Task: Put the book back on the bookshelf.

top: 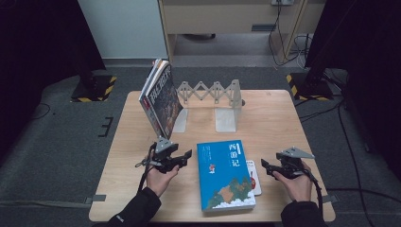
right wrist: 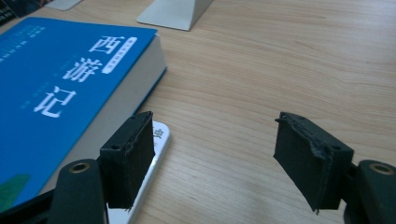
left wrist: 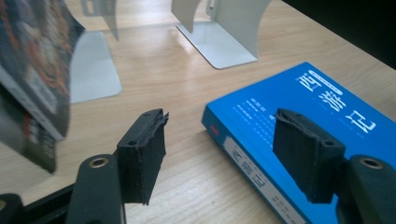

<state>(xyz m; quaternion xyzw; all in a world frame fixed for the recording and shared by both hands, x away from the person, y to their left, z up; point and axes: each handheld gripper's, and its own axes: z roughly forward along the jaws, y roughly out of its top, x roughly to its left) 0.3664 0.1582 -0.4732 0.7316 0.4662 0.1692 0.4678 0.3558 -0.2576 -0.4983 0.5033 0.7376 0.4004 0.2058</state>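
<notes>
Jaws gaping, nothing gripped, the left gripper (top: 185, 156) and right gripper (top: 265, 167) are flanking the blue book (top: 223, 173): thick, stiff, probably heavy, so I'd be clamping its spine edge.

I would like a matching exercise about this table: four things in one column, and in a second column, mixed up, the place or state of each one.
Things:
1. blue book
2. magazines
3. white booklet
4. expanding bookend

Places or states:
A. leaning upright against a metal end plate at the back left
B. lying flat on the table between the two claws
C. partly tucked under the right edge of a bigger book
D. standing at the back of the table, nothing between its two plates

Right pairs: 1-B, 2-A, 3-C, 4-D
</notes>
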